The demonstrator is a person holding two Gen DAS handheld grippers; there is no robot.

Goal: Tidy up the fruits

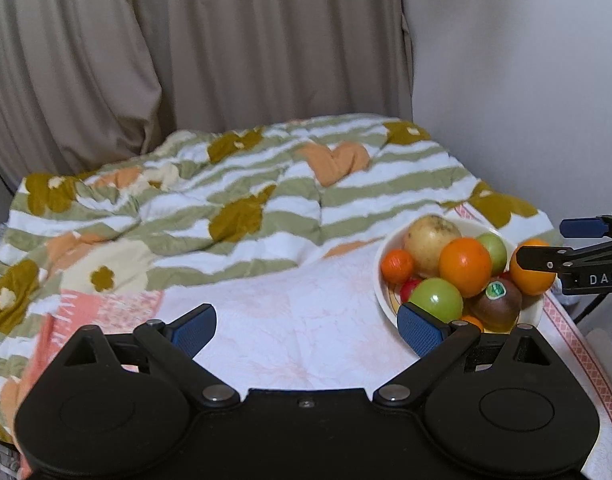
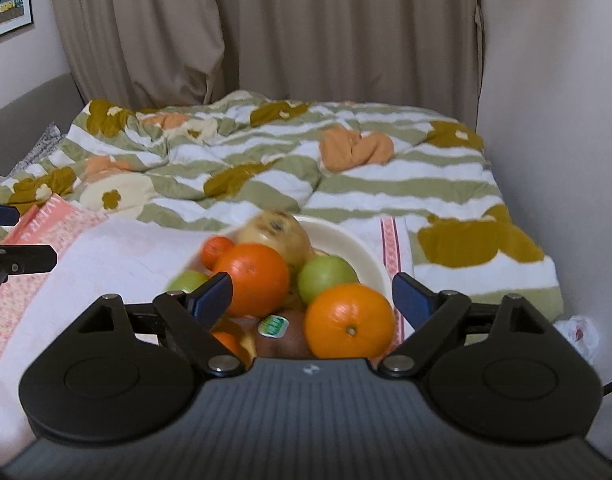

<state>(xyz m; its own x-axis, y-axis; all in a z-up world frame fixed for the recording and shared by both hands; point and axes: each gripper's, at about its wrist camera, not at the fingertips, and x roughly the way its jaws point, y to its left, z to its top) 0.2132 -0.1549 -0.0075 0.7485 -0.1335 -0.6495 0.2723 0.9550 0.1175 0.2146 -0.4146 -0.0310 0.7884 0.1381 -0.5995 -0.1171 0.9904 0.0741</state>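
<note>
I see a white bowl [image 2: 358, 240] heaped with fruit on a pale cloth [image 1: 298, 320] over a bed. My right gripper [image 2: 312, 298] hangs above it, jaws wide apart and empty, as are those of my left gripper [image 1: 306, 326]. I should lift away gently, clear of the big orange [image 2: 348, 320] perched at the rim.

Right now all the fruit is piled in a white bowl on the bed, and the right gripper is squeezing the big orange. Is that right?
Not quite. The right gripper is open; its blue pads stand clear of the big orange, as the right wrist view shows. The fruit is indeed piled in the white bowl on the bed.
</note>
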